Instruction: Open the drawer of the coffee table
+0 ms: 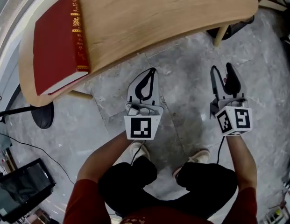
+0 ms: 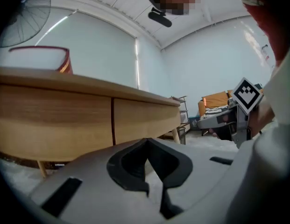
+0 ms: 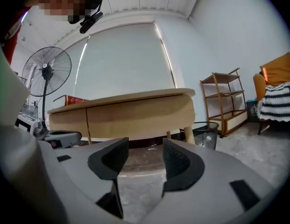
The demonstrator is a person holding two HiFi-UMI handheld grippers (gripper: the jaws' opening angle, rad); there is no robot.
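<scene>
The coffee table point(image 1: 159, 13) stands just ahead of me, well apart from both tools, with a red book point(image 1: 58, 43) lying on its left end. The drawer point(image 2: 145, 118) is shut in the front face. I take it to be the panel right of the upright seam point(image 2: 112, 120), though I see no handle or knob to confirm that.

My left gripper point(image 1: 152, 73) has its jaws pressed together on nothing. My right gripper point(image 1: 222, 78) has its jaws spread and empty, so it looks the readier one for pulling.

To do this well, I should:
- bring the right gripper in level with the panel;
- catch the panel's lower edge between the jaws, close firmly, then draw straight back toward me, not sideways;
- rest the left gripper on the tabletop if the table slides.
</scene>
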